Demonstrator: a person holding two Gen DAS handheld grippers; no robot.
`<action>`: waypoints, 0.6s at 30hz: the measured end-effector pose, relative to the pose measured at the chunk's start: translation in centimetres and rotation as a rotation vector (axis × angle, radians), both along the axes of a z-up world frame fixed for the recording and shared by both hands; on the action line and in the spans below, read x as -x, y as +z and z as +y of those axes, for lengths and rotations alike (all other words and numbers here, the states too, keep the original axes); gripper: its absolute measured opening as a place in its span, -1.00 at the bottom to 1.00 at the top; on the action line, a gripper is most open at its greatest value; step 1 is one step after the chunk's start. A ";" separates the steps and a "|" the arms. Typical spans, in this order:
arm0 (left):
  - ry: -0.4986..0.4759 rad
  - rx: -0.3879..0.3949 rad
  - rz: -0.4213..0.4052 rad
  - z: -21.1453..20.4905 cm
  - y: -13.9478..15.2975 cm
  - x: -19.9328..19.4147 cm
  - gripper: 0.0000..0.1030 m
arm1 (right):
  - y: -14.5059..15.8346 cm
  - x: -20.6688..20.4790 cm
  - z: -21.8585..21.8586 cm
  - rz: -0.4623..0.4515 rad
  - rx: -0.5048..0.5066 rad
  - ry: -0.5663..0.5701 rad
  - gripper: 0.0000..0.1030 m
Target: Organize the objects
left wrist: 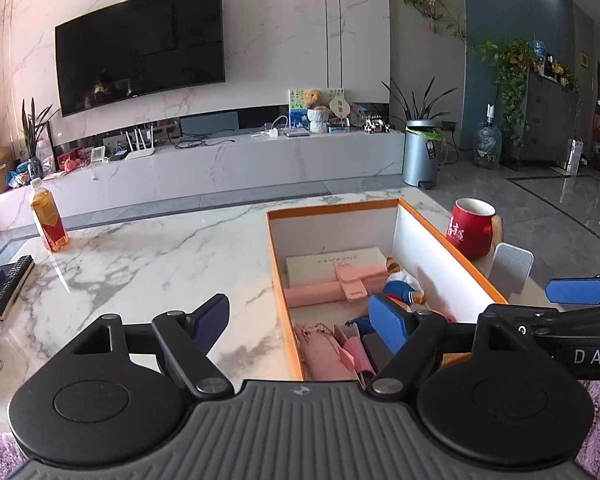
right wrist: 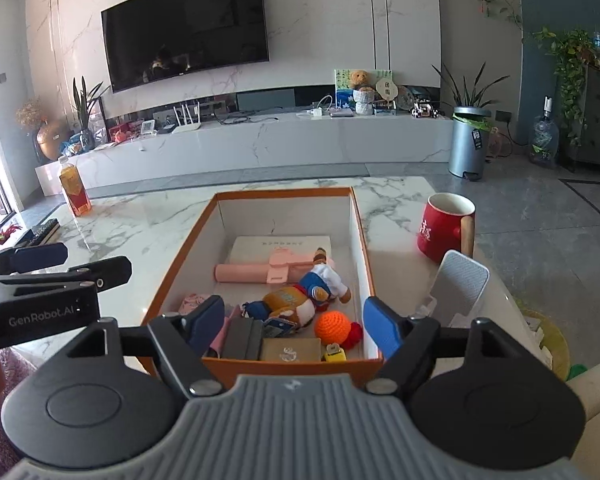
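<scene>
Right-wrist view, left to right: we see a tea bottle (right wrist: 74, 188) on the marble table (right wrist: 140, 216), then our left gripper (left wrist: 300, 320) and right gripper (right wrist: 294, 326), jaws spread wide, gripping nothing, over the orange box (right wrist: 284, 194) holding a plush doll (right wrist: 300, 296) and orange ball (right wrist: 332, 327); red mug (right wrist: 444, 228) stands just beside.

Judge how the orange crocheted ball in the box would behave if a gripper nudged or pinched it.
The orange crocheted ball looks round and yarn-covered, so it would probably roll when nudged, though the red piece touching it and the orange box wall may stop it. It likely squashes under a pinch and weighs little. The knit should grip the pads rather than slip.
</scene>
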State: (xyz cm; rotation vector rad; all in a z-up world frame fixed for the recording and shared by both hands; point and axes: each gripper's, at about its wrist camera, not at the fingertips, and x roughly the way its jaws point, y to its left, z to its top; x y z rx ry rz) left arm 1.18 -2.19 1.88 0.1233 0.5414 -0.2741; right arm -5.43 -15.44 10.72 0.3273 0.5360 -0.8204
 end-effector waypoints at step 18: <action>-0.032 -0.060 0.055 -1.5 -1.8 -0.2 0.76 | -2.7 -0.5 -1.4 0.060 -0.054 -0.001 0.51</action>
